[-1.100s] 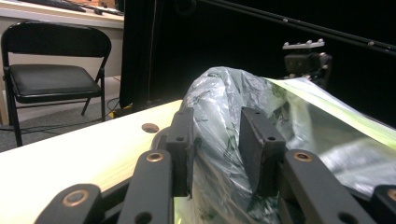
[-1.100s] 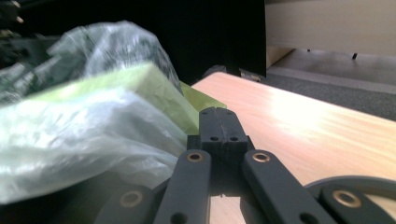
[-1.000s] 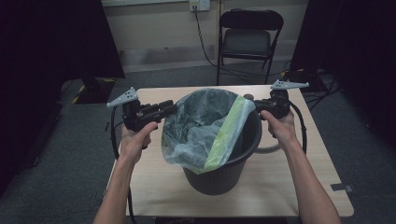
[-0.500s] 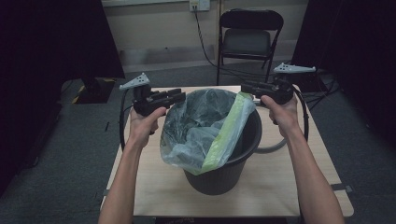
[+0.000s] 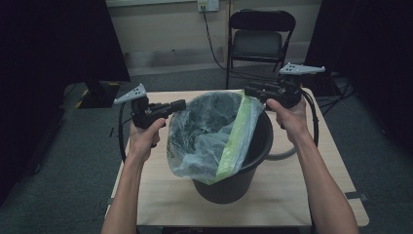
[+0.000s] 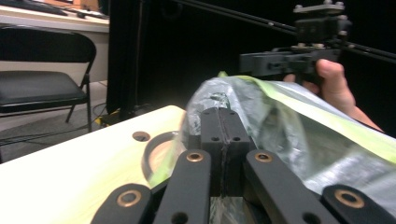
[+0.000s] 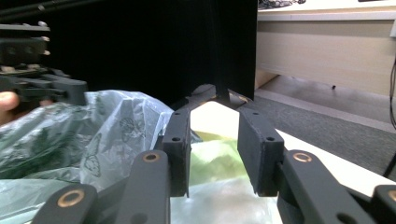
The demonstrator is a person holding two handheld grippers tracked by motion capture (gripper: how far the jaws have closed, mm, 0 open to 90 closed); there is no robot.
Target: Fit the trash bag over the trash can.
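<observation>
A black bucket [image 5: 255, 146] stands on the wooden table [image 5: 302, 195], lined with a translucent bag [image 5: 209, 131] that has a green band [image 5: 236, 141]. The bag's mouth is pulled up above the rim and sags over the near side. My left gripper [image 5: 179, 103] is at the bag's left edge, its jaws pressed together [image 6: 223, 135] with the plastic [image 6: 289, 135] caught between them. My right gripper [image 5: 248, 90] hovers at the bag's far right edge. Its jaws stand apart [image 7: 212, 154] over the green band, with the bag [image 7: 116, 135] just below.
The bucket's grey handle [image 5: 281, 155] hangs down on its right side. A black folding chair [image 5: 260, 41] stands behind the table, with cables on the floor near it. Dark curtains close off both sides.
Both hands rose about half a second ago. The left one has since dropped a little, and the right gripper has shifted left over the bag's edge.
</observation>
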